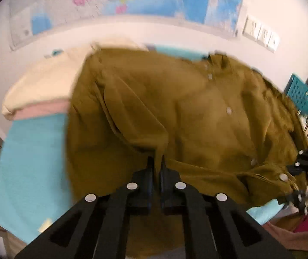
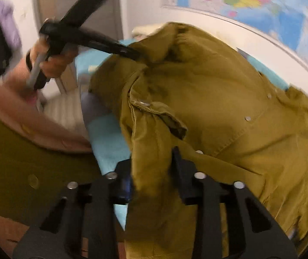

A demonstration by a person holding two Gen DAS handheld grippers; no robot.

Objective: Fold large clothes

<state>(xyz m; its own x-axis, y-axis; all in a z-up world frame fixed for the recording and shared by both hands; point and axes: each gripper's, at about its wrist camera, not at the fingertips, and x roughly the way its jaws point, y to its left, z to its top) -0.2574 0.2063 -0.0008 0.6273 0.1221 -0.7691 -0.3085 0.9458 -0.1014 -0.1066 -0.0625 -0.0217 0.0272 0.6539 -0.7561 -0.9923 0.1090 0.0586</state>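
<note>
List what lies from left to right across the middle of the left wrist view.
Turquoise sheet → olive shirt → turquoise basket.

Turquoise-covered surface (image 1: 30,161), possibly a bed, olive shirt (image 1: 197,118) spread across it, cream pillow (image 1: 43,88)

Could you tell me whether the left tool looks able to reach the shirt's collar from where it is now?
Probably not without letting go: the left tool is shut on a fold of the olive shirt, and the collar lies at the far end. Nothing else blocks the way.
</note>
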